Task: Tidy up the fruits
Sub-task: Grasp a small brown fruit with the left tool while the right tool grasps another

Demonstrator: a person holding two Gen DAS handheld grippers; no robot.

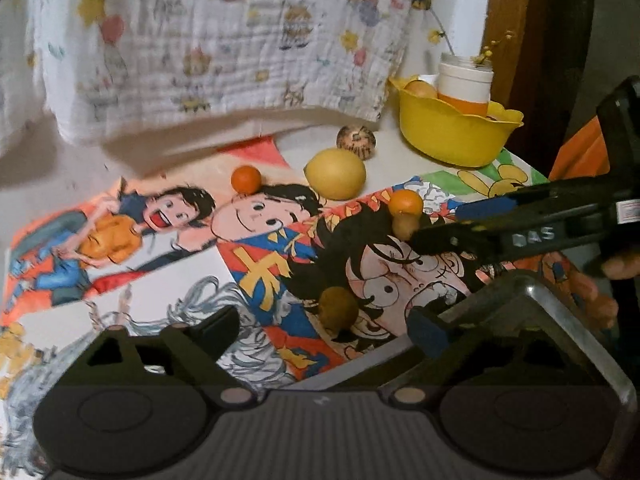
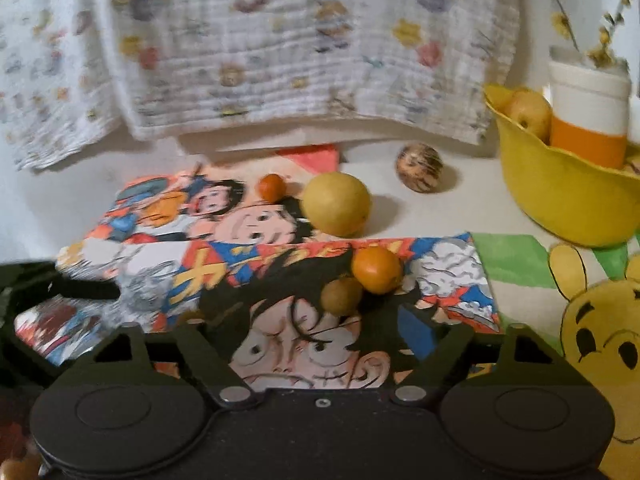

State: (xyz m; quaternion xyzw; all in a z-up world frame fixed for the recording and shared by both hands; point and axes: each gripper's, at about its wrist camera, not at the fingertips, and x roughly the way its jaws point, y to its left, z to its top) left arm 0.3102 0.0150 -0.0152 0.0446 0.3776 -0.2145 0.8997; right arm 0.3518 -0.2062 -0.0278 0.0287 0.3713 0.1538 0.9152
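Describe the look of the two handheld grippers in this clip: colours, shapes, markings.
Both are matte black, with two round discs at the base and angular fingers. The right gripper has blue finger pads, white "DAS" lettering and a small label. The left gripper also shows a blue pad.

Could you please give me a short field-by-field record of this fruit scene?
surface: table covered with cartoon drawings
bowl: yellow bowl, back right, holding an apple and a white-orange cup
loose fruit: lemon, two small oranges, two brownish fruits
other: patterned ball
left gripper: jaws open, empty
right gripper: jaws open, empty
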